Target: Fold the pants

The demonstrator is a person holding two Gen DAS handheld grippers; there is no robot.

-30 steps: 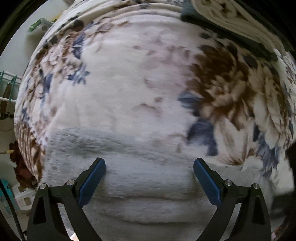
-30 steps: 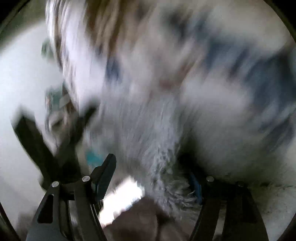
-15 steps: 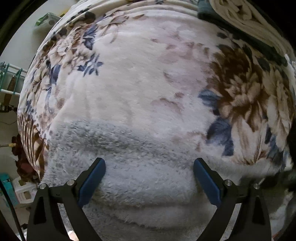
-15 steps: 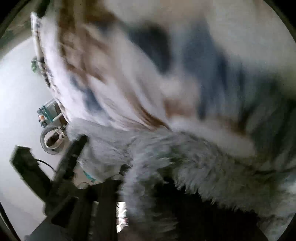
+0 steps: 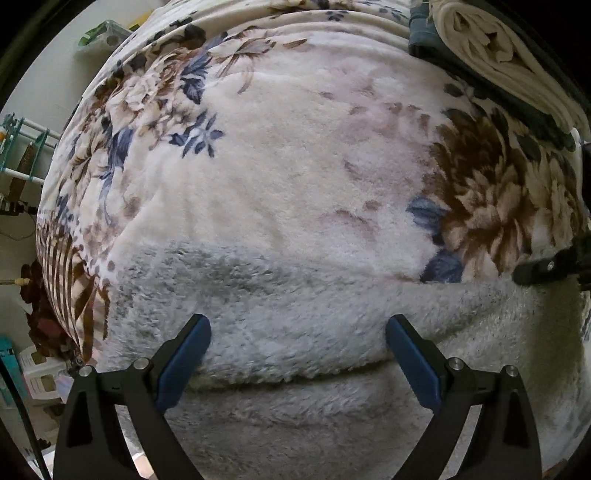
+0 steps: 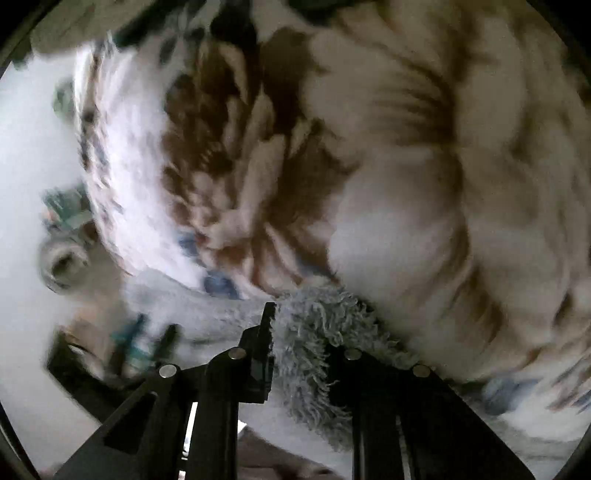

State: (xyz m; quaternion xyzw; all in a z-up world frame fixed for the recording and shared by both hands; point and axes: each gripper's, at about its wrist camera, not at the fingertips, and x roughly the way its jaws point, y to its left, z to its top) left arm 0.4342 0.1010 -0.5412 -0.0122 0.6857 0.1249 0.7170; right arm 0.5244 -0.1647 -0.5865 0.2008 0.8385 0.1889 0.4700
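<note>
On the floral blanket [image 5: 295, 155], the left gripper [image 5: 297, 343] hovers spread wide over the grey fleece pants [image 5: 288, 325], while the right gripper [image 6: 306, 332] pinches their edge.

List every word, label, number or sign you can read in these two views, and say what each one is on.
None can be read.
The green packet past the blanket: print too small to read.
The white box on the floor at lower left: marks too small and distorted.
The right wrist view is blurred; nothing legible on the pants or the fingers.
</note>
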